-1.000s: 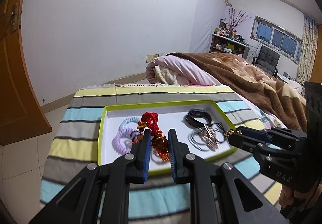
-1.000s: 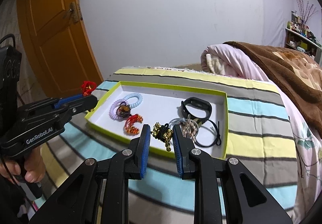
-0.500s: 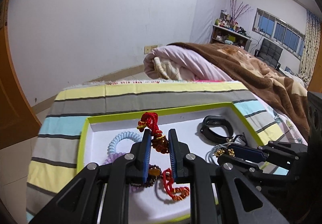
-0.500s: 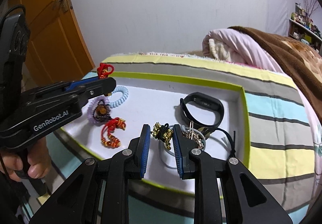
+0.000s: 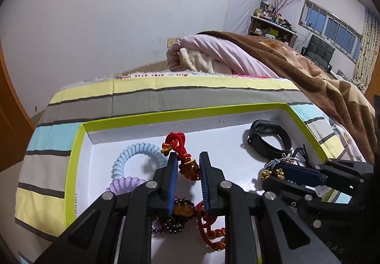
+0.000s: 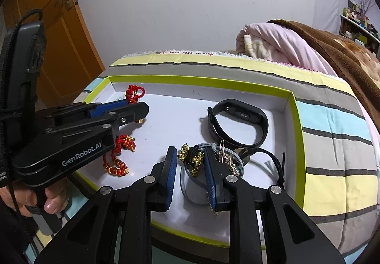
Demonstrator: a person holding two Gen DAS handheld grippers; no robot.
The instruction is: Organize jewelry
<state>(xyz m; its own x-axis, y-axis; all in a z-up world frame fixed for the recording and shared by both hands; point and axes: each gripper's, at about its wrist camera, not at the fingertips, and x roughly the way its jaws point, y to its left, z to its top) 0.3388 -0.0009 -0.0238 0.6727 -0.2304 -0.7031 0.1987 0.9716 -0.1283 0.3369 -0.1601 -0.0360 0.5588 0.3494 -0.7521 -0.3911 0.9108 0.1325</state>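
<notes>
A white tray with a green rim (image 5: 78, 140) (image 6: 296, 121) lies on the striped bedspread. My left gripper (image 5: 187, 164) is shut on a red cord bracelet with amber beads (image 5: 182, 157) and holds it above the tray's left part; it also shows in the right wrist view (image 6: 134, 94). My right gripper (image 6: 191, 157) is shut on a black band with gold bells (image 6: 193, 157) above a clear dish of clips (image 6: 234, 164); the bells also show in the left wrist view (image 5: 270, 172).
In the tray lie a blue coil band (image 5: 133, 157), a purple coil band (image 5: 123, 184), a dark bead bracelet (image 5: 175, 221), another red bracelet (image 6: 120, 157), a black fitness band (image 6: 237, 121) and black hair ties (image 6: 275, 164). Bedding (image 5: 261, 59) lies behind.
Both grippers have moved forward and down over the tray, each still holding its piece. The tray now looks much closer in both views.
</notes>
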